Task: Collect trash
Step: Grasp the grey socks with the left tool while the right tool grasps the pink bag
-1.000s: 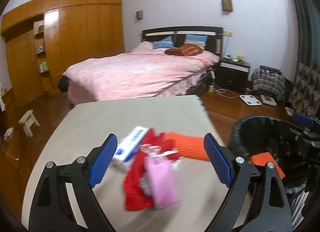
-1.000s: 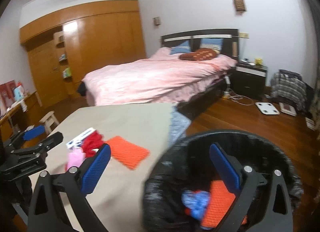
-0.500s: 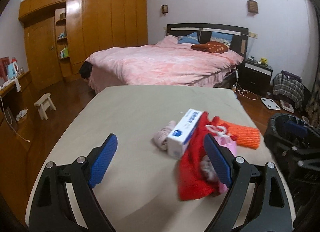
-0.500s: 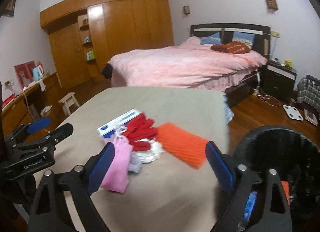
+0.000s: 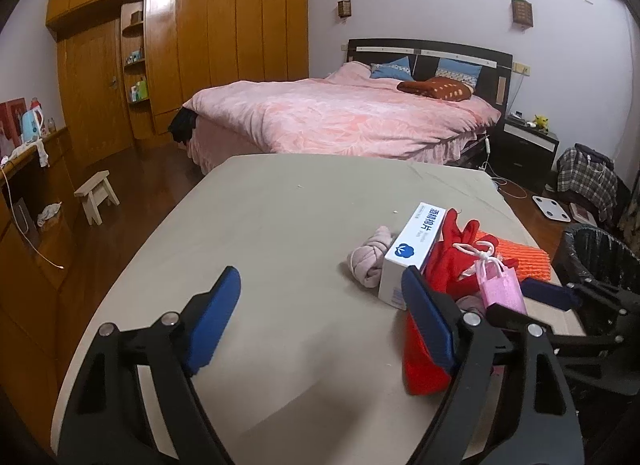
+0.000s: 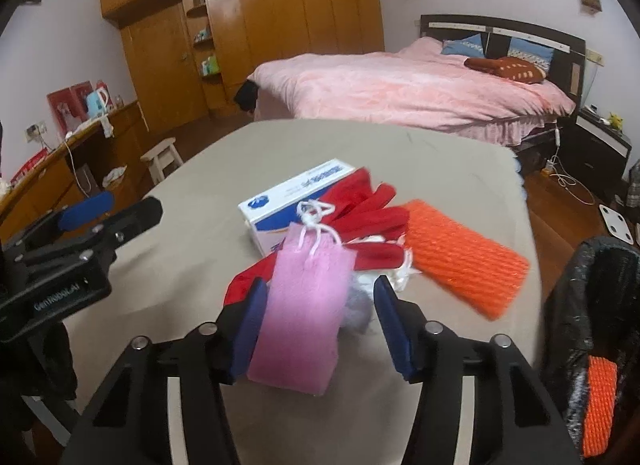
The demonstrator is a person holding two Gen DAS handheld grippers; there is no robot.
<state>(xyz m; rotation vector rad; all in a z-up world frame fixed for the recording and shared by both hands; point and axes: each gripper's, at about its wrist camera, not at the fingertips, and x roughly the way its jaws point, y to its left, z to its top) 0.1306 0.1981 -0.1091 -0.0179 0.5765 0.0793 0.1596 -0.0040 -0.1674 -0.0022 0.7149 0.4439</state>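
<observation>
The small pink paper bag with white string handles [image 6: 306, 305] lies on the beige desk [image 5: 280, 225], on top of the pile of trash. It sits between the two blue pads of the right gripper [image 6: 318, 325], which are spread open around it and not squeezing yet; the left pad looks very near the bag.

The bag rests on a red cloth glove [image 6: 372, 205], beside a white and blue cardboard box [image 6: 296, 195]. If the gripper shuts too low, it may grab the glove too, or the thin bag may slip out.

The left gripper [image 5: 320, 321] is wide open over bare desk, holding nothing. The black-lined bin [image 6: 600, 305] waits at the right.
</observation>
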